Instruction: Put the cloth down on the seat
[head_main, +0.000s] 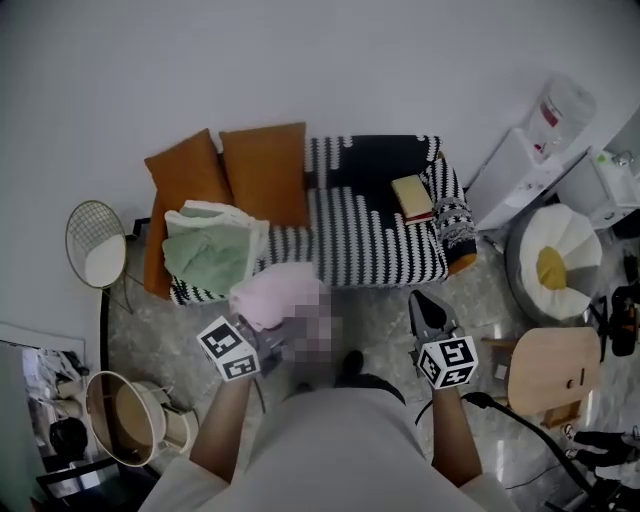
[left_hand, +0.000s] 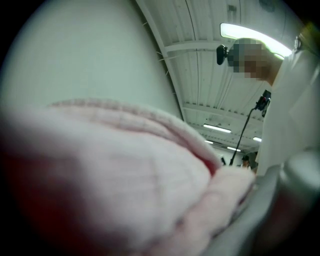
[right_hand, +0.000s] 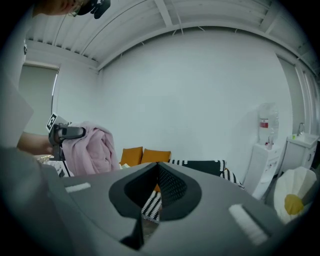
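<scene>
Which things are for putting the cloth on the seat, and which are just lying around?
For the job:
- pink cloth, held in the left gripper
- striped sofa seat

Just lying about:
- orange cushions
- green cloth
- book on the sofa
- wooden stool
- flower-shaped cushion

1. Plain pale wall (head_main: 300, 60) behind; ribbed ceiling (left_hand: 200, 75) with a lit strip light (left_hand: 250, 34).
2. Grey marbled floor (head_main: 385, 322).
3. White water dispenser (head_main: 535, 155) at right, light wooden stool (head_main: 550, 372) near it.
4. Round wire side table (head_main: 95, 243) at left.
</scene>
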